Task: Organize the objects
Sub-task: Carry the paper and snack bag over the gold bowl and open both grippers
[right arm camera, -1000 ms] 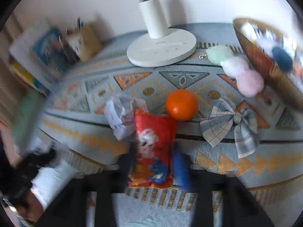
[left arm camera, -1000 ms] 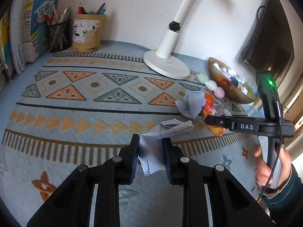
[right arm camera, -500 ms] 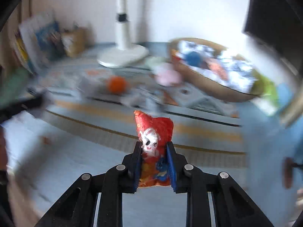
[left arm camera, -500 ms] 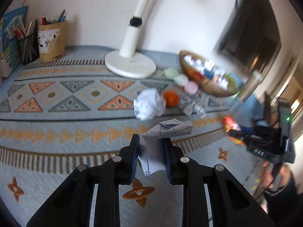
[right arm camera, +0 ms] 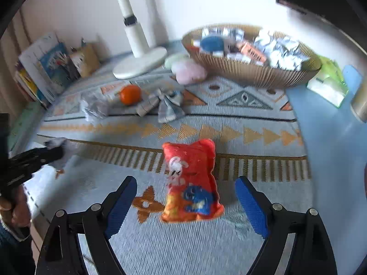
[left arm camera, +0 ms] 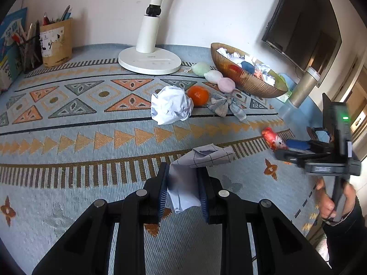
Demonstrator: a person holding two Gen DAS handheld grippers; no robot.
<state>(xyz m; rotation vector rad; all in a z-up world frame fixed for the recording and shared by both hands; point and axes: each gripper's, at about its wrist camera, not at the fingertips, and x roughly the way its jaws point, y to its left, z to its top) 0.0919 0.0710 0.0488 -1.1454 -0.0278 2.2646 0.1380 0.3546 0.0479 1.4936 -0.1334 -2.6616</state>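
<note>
So the right gripper (right arm camera: 185,197) just spread wide and let go of the red snack packet (right arm camera: 191,181), now on the mat's front edge. Left gripper (left arm camera: 183,189) still pinches the checked paper (left arm camera: 185,181), probably going next.

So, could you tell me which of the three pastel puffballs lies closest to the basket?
The pink puffball, last in the row, lies nearest the basket; the white one is in the middle and the green one sits nearest the lamp base.
</note>
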